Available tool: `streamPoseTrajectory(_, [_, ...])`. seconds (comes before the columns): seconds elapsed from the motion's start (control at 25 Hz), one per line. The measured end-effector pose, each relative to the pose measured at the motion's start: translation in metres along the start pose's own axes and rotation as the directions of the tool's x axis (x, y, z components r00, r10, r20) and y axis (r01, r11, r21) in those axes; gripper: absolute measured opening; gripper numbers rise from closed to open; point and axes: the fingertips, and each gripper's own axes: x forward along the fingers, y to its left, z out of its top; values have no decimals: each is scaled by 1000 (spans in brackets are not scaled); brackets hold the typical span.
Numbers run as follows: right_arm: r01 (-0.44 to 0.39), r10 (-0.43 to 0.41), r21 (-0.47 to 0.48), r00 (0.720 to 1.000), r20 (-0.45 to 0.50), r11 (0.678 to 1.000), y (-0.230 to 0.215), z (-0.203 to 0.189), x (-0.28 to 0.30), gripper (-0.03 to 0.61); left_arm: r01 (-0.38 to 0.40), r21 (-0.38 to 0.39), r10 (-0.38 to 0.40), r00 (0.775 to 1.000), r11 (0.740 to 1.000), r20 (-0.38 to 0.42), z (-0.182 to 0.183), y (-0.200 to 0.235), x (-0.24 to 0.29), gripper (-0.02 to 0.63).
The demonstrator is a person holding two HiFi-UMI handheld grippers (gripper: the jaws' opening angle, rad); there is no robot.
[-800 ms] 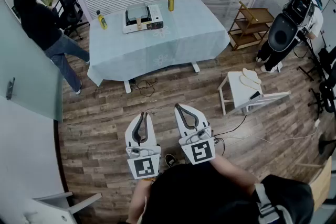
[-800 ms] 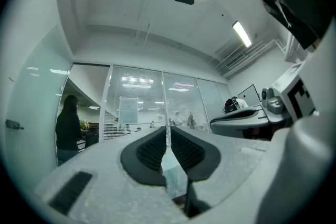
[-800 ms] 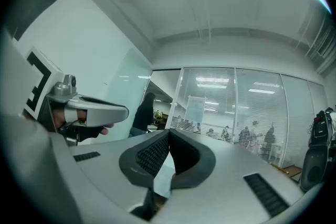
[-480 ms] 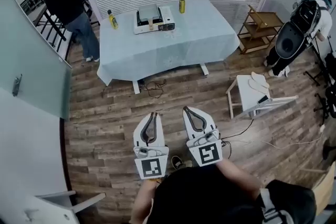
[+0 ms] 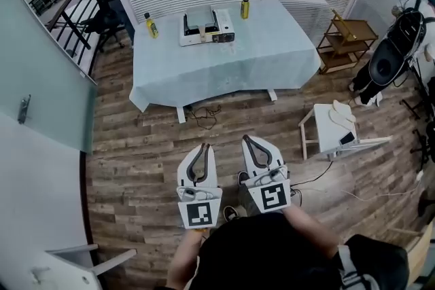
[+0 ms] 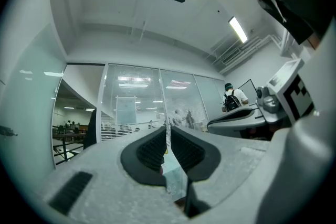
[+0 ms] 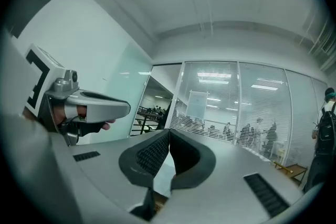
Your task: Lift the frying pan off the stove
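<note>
There's the desk (image 5: 272,64) across the floor (image 5: 136,146), stove (image 5: 221,34) on its far side, frying pan (image 5: 197,15) sitting on it, well away from you. Expect rigid, weighty metal; go for the handle, though it's too small to make out. Left claw (image 5: 202,147) and right claw (image 5: 247,140) both clenched, empty.

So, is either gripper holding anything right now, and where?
Nothing held. Left gripper and right gripper are shut and empty; the pan is on the stove.
</note>
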Motion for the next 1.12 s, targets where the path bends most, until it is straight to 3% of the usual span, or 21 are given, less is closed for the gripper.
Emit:
streamPoseTrajectory(0.64, [-14,13,40,1000,26,999,-106,-31,103,3,-1,45,3,999,999,-52,-21,6,146,38])
streamPoseTrajectory(1.12, [-19,19,64,1000,10,998,-161,-61,143,3,-102,30,105,990,994,-93,-47,28,198,38])
